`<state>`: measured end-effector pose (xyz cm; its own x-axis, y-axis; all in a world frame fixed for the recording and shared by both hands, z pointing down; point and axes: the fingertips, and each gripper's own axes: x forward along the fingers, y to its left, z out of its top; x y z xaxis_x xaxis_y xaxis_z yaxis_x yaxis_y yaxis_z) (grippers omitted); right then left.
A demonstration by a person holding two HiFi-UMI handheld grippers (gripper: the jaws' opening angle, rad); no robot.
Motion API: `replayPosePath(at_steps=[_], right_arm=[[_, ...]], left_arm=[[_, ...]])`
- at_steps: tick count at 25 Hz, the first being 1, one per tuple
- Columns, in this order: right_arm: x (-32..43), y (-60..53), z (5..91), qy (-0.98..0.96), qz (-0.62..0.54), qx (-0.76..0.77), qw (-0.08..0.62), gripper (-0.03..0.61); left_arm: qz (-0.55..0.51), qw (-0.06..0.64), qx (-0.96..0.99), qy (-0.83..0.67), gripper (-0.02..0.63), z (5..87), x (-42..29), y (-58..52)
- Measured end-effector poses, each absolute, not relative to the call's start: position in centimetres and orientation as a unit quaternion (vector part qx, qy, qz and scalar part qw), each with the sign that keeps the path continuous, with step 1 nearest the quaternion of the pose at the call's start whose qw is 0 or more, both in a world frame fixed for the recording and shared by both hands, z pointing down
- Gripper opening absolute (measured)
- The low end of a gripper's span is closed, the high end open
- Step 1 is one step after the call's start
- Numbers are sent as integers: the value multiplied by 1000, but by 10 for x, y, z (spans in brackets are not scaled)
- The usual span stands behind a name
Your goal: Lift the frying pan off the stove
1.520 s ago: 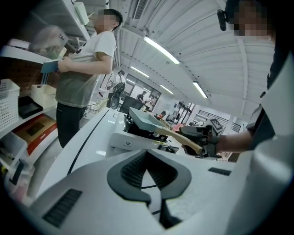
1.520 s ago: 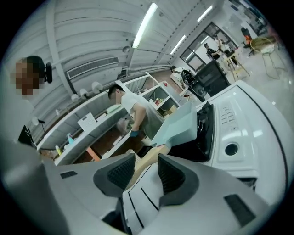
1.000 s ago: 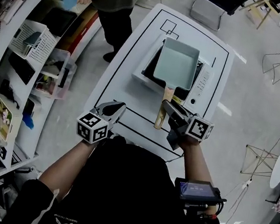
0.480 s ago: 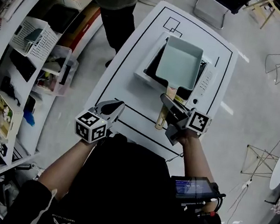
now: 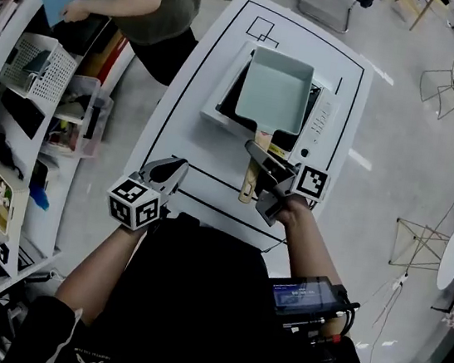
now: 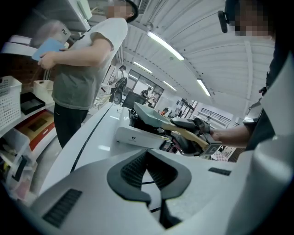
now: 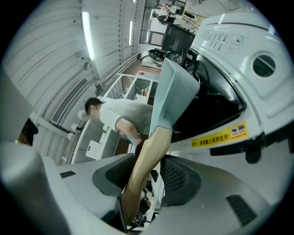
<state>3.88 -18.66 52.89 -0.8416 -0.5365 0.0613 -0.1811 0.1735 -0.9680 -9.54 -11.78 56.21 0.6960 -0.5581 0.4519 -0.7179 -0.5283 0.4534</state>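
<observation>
You get bright, even light from ceiling strips (image 6: 164,45); the white bench (image 6: 98,137) glares softly, fisheye bends every edge, your left claw (image 6: 147,158) blurs up close.

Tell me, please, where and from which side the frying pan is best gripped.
Grip the wooden handle near its middle, coming from the near edge of the table, jaws either side of it. It sticks out past the stove toward that edge and is slim; the frying pan itself is wide with sloped walls.
</observation>
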Motion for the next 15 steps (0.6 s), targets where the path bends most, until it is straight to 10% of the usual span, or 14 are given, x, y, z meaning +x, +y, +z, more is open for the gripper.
replayPosePath(at_steps=[15], right_arm=[[38,-183,528,742,-602,-252,151,179]], left_arm=[[137,310,873,-351,9,563,-88,-120]])
